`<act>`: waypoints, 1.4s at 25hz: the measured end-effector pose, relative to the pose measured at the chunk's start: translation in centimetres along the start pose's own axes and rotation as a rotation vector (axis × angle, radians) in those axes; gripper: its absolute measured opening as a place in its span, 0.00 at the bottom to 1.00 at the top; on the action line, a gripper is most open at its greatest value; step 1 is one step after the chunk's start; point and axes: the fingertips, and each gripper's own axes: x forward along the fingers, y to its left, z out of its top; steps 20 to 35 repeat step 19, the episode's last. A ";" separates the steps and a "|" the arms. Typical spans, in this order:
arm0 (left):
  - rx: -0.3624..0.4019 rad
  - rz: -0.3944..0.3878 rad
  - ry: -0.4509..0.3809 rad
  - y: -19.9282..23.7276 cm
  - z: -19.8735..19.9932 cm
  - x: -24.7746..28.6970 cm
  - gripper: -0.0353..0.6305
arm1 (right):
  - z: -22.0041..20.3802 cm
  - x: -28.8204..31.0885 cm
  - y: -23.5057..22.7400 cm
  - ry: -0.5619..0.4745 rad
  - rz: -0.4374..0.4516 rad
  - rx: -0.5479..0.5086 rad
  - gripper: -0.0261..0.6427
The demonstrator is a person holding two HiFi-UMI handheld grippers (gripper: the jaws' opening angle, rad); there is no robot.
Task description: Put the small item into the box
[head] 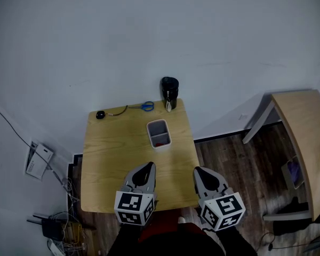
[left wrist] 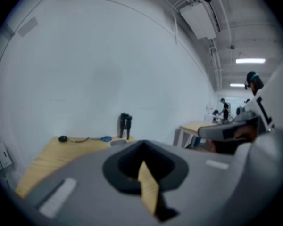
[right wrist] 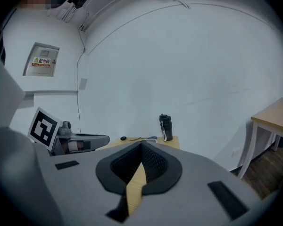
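A white open box (head: 159, 133) stands in the middle of the wooden table (head: 112, 159), with something small and red (head: 160, 142) lying in it. A small black round item (head: 100, 114) with a thin cable lies at the table's far left corner. Both grippers hover over the near edge, well short of the box. My left gripper (head: 149, 167) is shut with nothing in it, and in its own view the jaws (left wrist: 141, 144) meet at the tip. My right gripper (head: 198, 171) is also shut and empty (right wrist: 141, 145).
A black bottle (head: 169, 93) stands at the table's far edge, with blue scissors (head: 147, 106) to its left. A second wooden table (head: 304, 137) stands at the right. Cables and a power strip (head: 56, 228) lie on the floor at the left.
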 end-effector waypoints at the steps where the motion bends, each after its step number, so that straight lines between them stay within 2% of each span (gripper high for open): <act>1: 0.001 0.001 -0.002 -0.1 -0.1 -0.3 0.06 | 0.0 -0.3 0.2 -0.002 0.001 -0.003 0.05; 19: -0.015 0.028 -0.033 -1.7 -0.8 -5.2 0.06 | -0.4 -4.3 1.9 -0.038 0.009 -0.021 0.05; 35: -0.015 0.028 -0.033 -1.7 -0.8 -5.2 0.06 | -0.4 -4.3 1.9 -0.038 0.009 -0.021 0.05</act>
